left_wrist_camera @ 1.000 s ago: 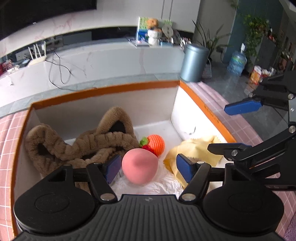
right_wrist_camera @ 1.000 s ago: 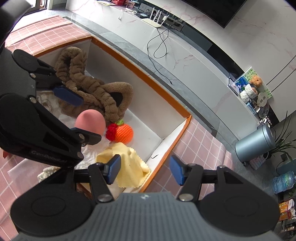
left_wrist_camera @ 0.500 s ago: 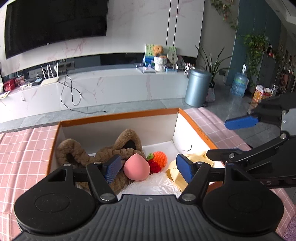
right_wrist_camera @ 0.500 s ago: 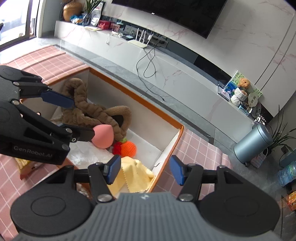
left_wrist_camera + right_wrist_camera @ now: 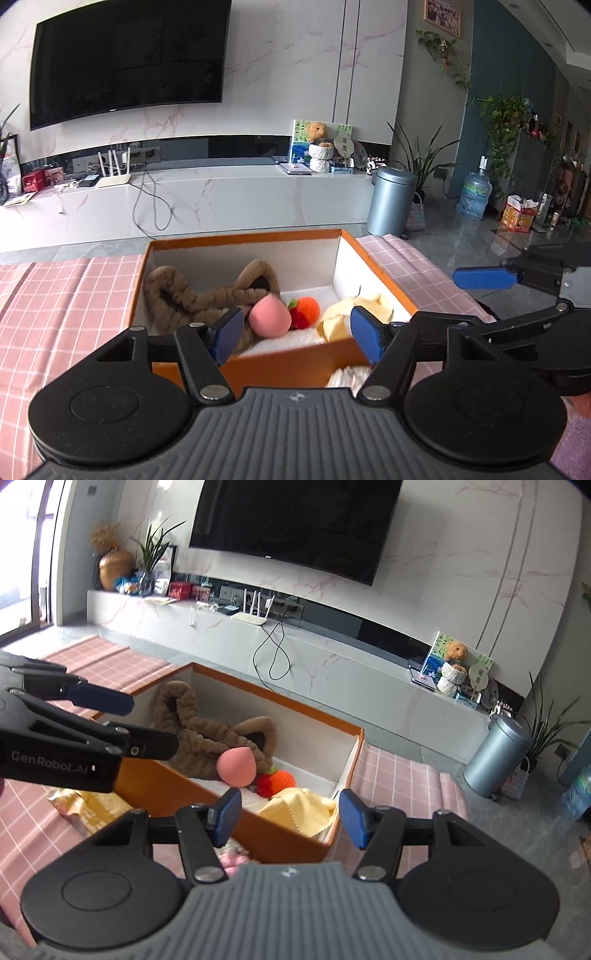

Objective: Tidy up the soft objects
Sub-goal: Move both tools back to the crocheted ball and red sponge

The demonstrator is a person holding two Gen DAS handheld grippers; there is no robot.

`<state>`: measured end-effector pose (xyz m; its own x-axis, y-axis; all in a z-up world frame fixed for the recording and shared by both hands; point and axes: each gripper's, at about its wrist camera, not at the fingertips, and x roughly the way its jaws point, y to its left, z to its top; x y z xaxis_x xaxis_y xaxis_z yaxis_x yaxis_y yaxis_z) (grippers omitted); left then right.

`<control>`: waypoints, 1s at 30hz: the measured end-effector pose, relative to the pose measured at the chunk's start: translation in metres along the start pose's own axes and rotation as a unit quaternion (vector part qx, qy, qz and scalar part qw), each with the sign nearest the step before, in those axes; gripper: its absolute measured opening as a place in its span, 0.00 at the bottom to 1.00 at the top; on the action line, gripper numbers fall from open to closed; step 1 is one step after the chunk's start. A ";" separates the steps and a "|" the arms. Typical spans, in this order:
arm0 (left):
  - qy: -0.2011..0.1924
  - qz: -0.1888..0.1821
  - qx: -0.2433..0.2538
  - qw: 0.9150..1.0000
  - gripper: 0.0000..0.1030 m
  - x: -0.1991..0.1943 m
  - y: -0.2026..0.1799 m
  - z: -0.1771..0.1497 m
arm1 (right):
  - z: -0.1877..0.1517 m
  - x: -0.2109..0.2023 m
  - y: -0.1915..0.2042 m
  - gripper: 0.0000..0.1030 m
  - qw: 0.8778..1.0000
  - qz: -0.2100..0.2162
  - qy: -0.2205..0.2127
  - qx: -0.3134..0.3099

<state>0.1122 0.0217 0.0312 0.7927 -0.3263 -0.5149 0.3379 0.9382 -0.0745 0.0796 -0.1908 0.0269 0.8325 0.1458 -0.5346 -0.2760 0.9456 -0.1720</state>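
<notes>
An orange box (image 5: 280,363) with a white inside stands on the pink checked cloth. In it lie a brown plush piece (image 5: 192,299), a pink peach-shaped sponge (image 5: 267,317), an orange knitted fruit (image 5: 308,308) and a yellow cloth (image 5: 354,308). My left gripper (image 5: 295,334) hangs open over the box's near wall with nothing between its fingers. My right gripper (image 5: 288,812) is open too, above the box's near right corner (image 5: 328,843), and holds nothing. Each wrist view shows the other gripper: the right gripper (image 5: 443,297) at the right, the left gripper (image 5: 153,723) at the left.
A white fluffy thing (image 5: 347,376) lies on the cloth just in front of the box, and a yellow packet (image 5: 92,805) lies by its left side. Beyond the table are a white marble console (image 5: 221,199), a grey bin (image 5: 391,199) and a wall television (image 5: 125,62).
Both grippers have drawn back and up from inside the box, so the whole box is now in view. The things in the box have not moved.
</notes>
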 end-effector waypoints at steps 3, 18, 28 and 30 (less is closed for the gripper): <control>0.001 -0.002 -0.002 1.000 0.75 -0.009 -0.001 -0.014 | -0.016 -0.008 0.009 0.57 1.000 -0.007 -0.007 0.022; 0.078 -0.014 -0.030 0.996 0.70 -0.012 0.014 -0.102 | -0.106 -0.002 0.033 0.68 0.993 -0.016 0.064 0.101; 0.098 -0.030 -0.039 0.994 0.70 0.003 0.014 -0.110 | -0.113 0.024 0.032 0.97 0.989 -0.007 0.092 0.115; 0.102 -0.030 -0.040 0.993 0.70 0.006 0.013 -0.112 | -0.114 0.031 0.031 0.97 0.988 -0.003 0.103 0.117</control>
<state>0.0650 0.0450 -0.0688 0.6497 -0.3590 -0.6700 0.3337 0.9267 -0.1730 0.0421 -0.1898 -0.0895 0.7116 0.1014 -0.6952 -0.1330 0.9911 0.0085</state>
